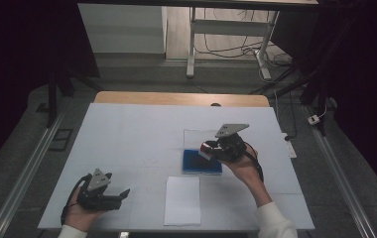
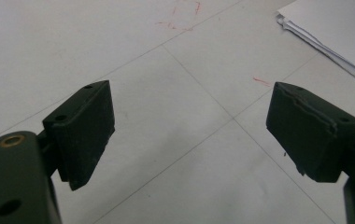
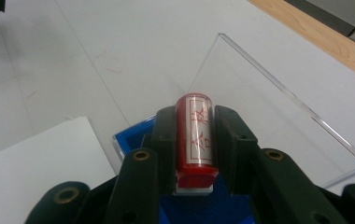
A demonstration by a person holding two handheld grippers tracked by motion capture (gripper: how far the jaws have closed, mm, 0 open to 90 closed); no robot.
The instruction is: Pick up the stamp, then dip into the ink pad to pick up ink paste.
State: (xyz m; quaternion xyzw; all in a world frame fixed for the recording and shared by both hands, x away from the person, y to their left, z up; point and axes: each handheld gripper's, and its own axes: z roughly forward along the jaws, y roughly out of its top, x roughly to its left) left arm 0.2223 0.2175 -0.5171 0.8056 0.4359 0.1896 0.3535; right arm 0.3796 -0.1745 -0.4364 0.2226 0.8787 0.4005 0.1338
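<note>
1. Right gripper (image 3: 192, 140) closed on a red stamp (image 3: 193, 135) — the barrel clamped between both pads, lifted just above the blue ink pad (image 1: 202, 162) and leaning over its near-right corner.
2. Left gripper (image 2: 189, 135) with jaws wide apart and nothing between them, resting low over the white table cover (image 2: 119, 56), well to the left of the blue ink pad and nearer to the person.
3. Stamp judged light and stiff — a short hard cylinder, glossy, so probably a little slippery along its round side. Best taken at the middle of the barrel, as now, with the pads flat on two opposite sides; a hold near the end could let it tip or roll.
4. Red characters on a pale label along the barrel, in a thin red frame; not clear enough to read. No brand name found anywhere.
5. Clear lid (image 3: 278, 112) flat on the cover, touching the far edge of the blue ink pad; thin and probably easy to scratch or to push away.
6. White paper (image 1: 182, 200) flat, just in front of the blue ink pad, toward the person — likely the place for the print, so a straight, level press needed.
</note>
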